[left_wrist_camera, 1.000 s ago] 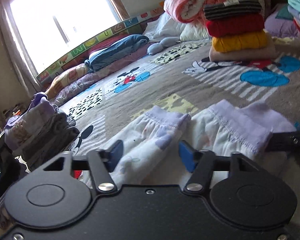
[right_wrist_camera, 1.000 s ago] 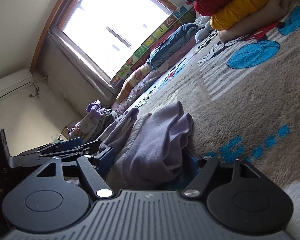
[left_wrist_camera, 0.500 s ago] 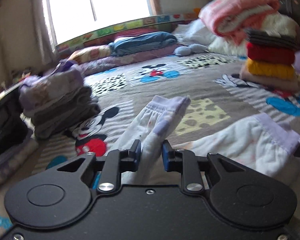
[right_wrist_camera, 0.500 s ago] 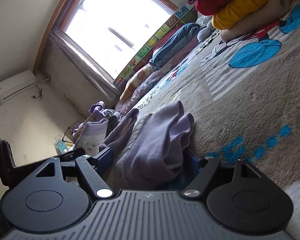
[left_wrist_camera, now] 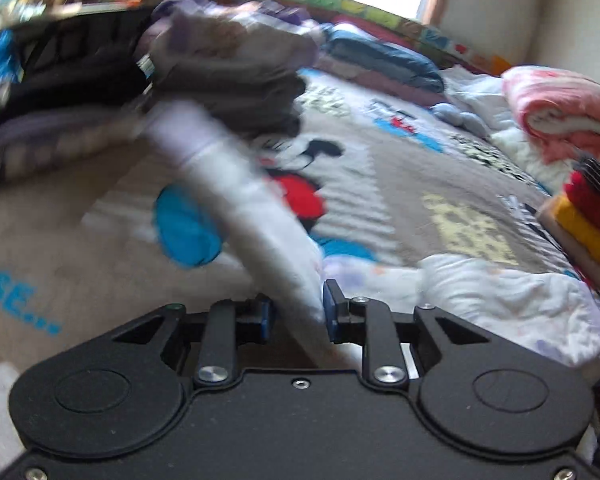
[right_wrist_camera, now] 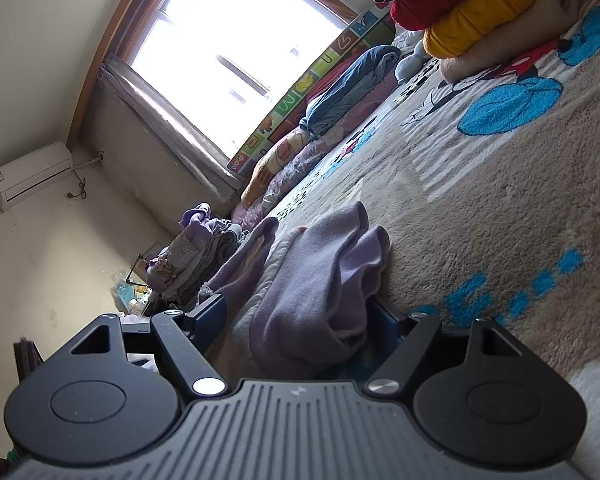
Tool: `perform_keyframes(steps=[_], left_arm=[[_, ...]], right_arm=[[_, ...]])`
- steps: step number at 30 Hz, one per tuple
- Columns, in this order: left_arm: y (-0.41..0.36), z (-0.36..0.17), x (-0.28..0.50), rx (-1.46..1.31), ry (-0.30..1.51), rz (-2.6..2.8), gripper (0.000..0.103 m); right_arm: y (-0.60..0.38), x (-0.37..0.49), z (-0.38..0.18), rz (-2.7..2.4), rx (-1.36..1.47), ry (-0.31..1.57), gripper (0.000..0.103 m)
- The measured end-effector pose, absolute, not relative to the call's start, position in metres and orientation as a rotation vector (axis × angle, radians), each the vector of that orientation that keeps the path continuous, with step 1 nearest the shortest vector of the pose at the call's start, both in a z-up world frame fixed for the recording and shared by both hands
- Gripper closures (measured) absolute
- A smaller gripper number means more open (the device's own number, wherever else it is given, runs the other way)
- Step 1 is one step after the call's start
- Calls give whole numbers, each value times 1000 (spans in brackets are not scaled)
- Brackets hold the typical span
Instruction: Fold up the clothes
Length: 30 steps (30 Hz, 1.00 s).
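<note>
My left gripper (left_wrist_camera: 296, 316) holds one leg of the white pyjama trousers (left_wrist_camera: 508, 300), its blue pads pinched on the soft cotton; the leg (left_wrist_camera: 236, 196) rises from between them as a long tube, blurred, slanting up toward the far left side of the bed, ending in a pale lilac ribbed cuff. The rest of the trousers lies crumpled on the blanket (left_wrist_camera: 384, 184) just to the right of my left gripper, white with a faint small print and lilac trim. My right gripper (right_wrist_camera: 300, 316) lies low on the blanket, tilted, its jaws standing wide on either side of a bunched fold of lilac waistband (right_wrist_camera: 324, 280), a fleecy, matte cloth heaped in soft ridges; I cannot tell whether the pads press it. The blanket is a plush grey-beige fleece with cartoon mice, blue discs and white stripes. Toward the bed's far right stands a stack of folded knitwear (right_wrist_camera: 472, 4): striped black on top, then red, then mustard yellow, then beige at the bottom. At the left edge sits another pile of folded clothes (left_wrist_camera: 228, 64), grey and lilac. A rolled navy quilt (right_wrist_camera: 344, 88) lies along the far edge beneath the bright window (right_wrist_camera: 236, 36).
</note>
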<state>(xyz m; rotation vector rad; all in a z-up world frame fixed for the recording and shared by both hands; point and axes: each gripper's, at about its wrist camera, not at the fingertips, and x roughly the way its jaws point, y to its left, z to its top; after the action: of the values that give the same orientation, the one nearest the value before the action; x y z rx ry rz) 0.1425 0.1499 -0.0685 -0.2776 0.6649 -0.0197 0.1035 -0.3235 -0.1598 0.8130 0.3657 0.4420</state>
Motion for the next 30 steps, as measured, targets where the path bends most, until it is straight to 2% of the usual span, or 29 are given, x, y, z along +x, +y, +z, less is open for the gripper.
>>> perform_keyframes(steps=[4, 6, 8, 18, 19, 20, 21, 22, 26, 30], left_arm=[[172, -81, 141, -390, 699, -20, 71], [182, -86, 139, -456, 716, -17, 70], [196, -89, 136, -549, 720, -15, 65], [264, -100, 125, -752, 649, 183, 61], [268, -100, 122, -770, 637, 200, 58], [271, -97, 119, -778, 623, 222, 45], [270, -92, 115, -766, 603, 246, 35], [268, -85, 112, -745, 579, 268, 21], [253, -61, 103, -678, 501, 220, 9], [220, -37, 94, -556, 436, 52, 4]], right_arm=[[-324, 104, -160, 442, 812, 367, 27], [-324, 104, -160, 442, 812, 367, 27], [-324, 104, -160, 443, 812, 367, 27], [-325, 103, -160, 445, 816, 365, 27], [-325, 103, -160, 445, 816, 366, 27], [-326, 103, -160, 445, 816, 366, 27], [-325, 103, -160, 445, 816, 366, 27], [-325, 102, -160, 445, 816, 366, 27], [-325, 102, -160, 445, 815, 365, 27], [-325, 101, -160, 446, 816, 364, 26]])
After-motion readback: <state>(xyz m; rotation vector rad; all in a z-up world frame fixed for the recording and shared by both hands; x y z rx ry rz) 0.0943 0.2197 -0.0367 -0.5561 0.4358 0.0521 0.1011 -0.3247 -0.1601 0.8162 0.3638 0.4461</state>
